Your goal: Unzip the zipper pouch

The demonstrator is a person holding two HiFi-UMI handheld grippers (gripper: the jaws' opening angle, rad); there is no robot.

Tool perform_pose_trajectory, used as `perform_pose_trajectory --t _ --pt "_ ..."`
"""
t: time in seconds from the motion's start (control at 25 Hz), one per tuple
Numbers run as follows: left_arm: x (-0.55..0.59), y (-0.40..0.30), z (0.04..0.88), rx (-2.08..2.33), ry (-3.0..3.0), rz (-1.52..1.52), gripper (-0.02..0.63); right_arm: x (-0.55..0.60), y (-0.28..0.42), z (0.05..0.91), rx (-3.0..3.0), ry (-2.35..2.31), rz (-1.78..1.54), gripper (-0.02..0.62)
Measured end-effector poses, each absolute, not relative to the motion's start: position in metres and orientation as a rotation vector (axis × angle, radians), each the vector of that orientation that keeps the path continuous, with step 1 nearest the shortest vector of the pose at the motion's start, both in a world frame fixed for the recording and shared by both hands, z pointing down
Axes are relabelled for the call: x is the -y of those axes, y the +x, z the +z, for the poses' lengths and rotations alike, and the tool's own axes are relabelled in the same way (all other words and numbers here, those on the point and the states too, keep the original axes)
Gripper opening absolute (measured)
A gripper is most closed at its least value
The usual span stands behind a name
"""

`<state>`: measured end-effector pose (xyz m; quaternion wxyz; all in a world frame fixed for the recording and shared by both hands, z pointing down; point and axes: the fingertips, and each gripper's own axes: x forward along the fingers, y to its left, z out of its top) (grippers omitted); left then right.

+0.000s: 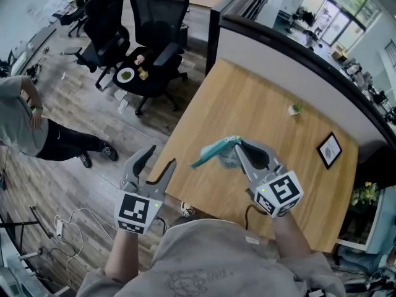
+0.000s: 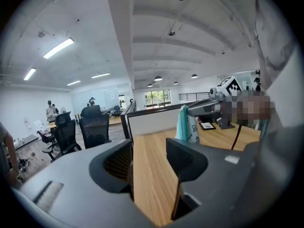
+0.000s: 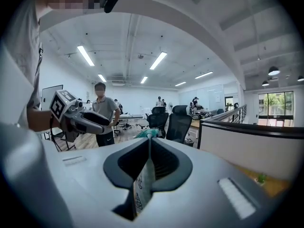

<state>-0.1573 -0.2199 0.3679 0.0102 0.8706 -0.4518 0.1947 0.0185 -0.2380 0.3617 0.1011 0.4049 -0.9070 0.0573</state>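
Note:
A teal and clear zipper pouch point(image 1: 216, 153) hangs in the air above the wooden table point(image 1: 247, 98), its teal zipper edge pointing left. My right gripper point(image 1: 238, 146) is shut on its right end. In the right gripper view the pouch point(image 3: 144, 179) is pinched flat between the two closed jaws of my right gripper point(image 3: 148, 144). My left gripper point(image 1: 162, 154) is raised beside the table's left edge, open, with nothing between its jaws. In the left gripper view, past my left gripper point(image 2: 149, 158), the pouch point(image 2: 186, 126) dangles ahead and to the right, well apart from it.
A small framed picture point(image 1: 328, 149) and a small green thing point(image 1: 295, 109) sit at the table's far right. A low partition point(image 1: 297, 54) runs behind the table. Black office chairs point(image 1: 158, 17) stand on the floor to the left, and a person point(image 1: 25, 122) stands at the far left.

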Motion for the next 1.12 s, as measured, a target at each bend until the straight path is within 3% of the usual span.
perform_pose_trajectory --t 0.36,0.84,0.96,1.12 --pt "0.205 -0.144 0.365 1.307 2.735 0.543 0.222 0.211 0.019 0.361 2.689 1.138 0.191 0.025" --pt "0.195 -0.08 0.318 0.775 2.871 0.393 0.221 0.201 -0.027 0.342 2.734 0.904 0.007 0.025" --pt "0.191 -0.072 0.322 0.7 2.936 0.431 0.18 0.192 -0.038 0.344 2.744 0.834 -0.041 0.025" --pt "0.182 -0.065 0.334 0.624 2.922 0.484 0.174 0.181 -0.046 0.346 2.747 0.764 -0.117 0.025"
